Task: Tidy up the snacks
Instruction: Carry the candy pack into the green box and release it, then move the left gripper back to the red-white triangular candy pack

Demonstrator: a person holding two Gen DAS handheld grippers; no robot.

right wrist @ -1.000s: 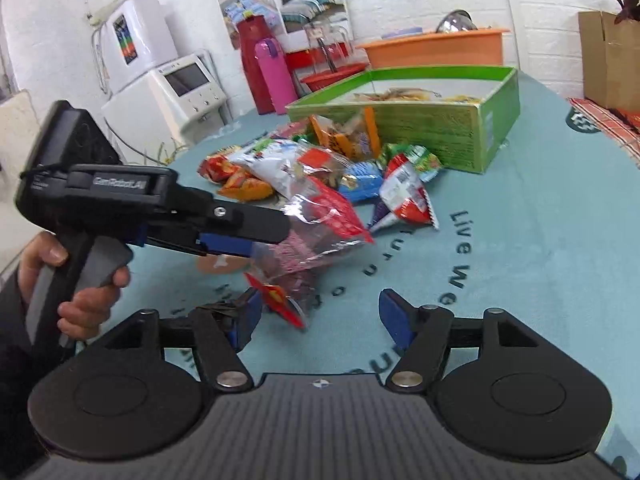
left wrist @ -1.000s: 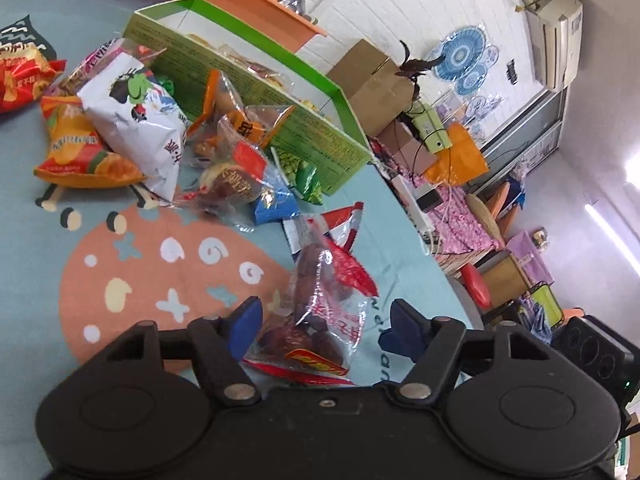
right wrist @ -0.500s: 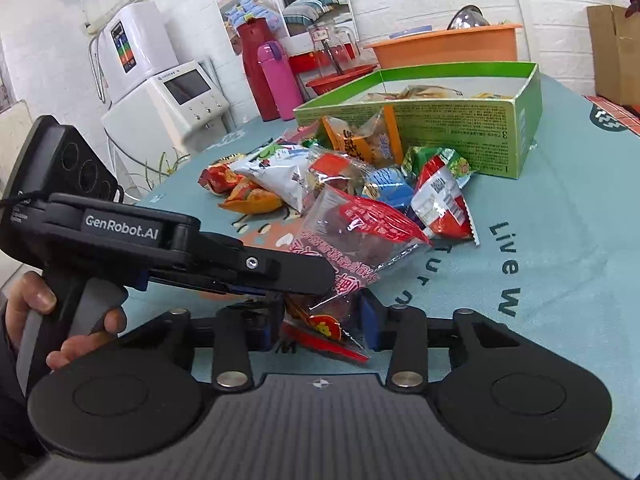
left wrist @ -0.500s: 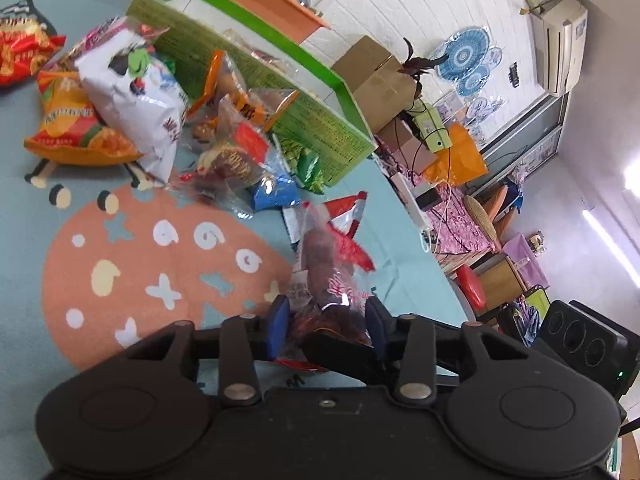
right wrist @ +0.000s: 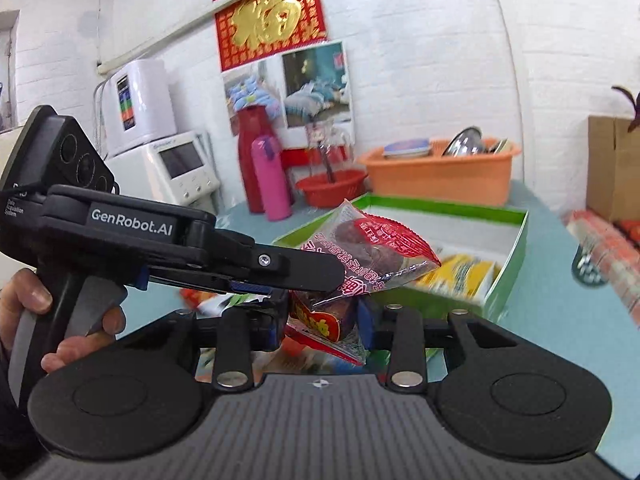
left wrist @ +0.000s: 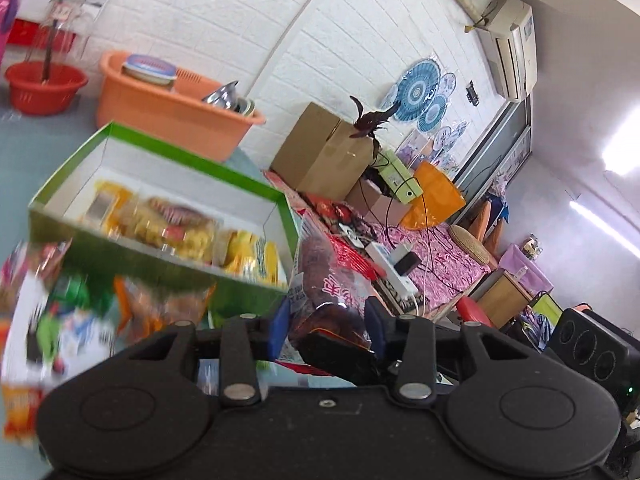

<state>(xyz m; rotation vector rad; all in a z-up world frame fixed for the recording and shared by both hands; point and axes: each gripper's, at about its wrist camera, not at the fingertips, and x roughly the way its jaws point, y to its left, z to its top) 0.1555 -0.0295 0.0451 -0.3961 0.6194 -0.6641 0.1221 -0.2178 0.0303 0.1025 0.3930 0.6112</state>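
Both hand-held grippers have hold of the same snack packet [right wrist: 362,258]: a clear plastic pouch with a red printed panel and red lettering, with dark reddish-brown pieces showing through the film. Its lower end carries a red and yellow label.

The left hand-held gripper [left wrist: 326,326] is closed tight on the packet, its blue-padded fingers [left wrist: 280,324] pressing the crumpled film from both sides. The right hand-held gripper [right wrist: 322,320] is clamped on the packet's lower end, jaws partway apart around the bulk of the pouch. In the right wrist view the left tool reaches in from the left, held by a hand [right wrist: 60,320], and pinches the packet just above the right one's grip.

The packet is held up in the air, in front of the green box [left wrist: 160,220], its red end tilted toward the box. The green box has a white inside and sits on the teal desk [right wrist: 560,320]; yellow and orange wrapped snacks [left wrist: 180,232] lie inside it. More loose packets [left wrist: 60,312] lie blurred on the desk in front of the box. An orange tub [right wrist: 440,174] stands behind the box.
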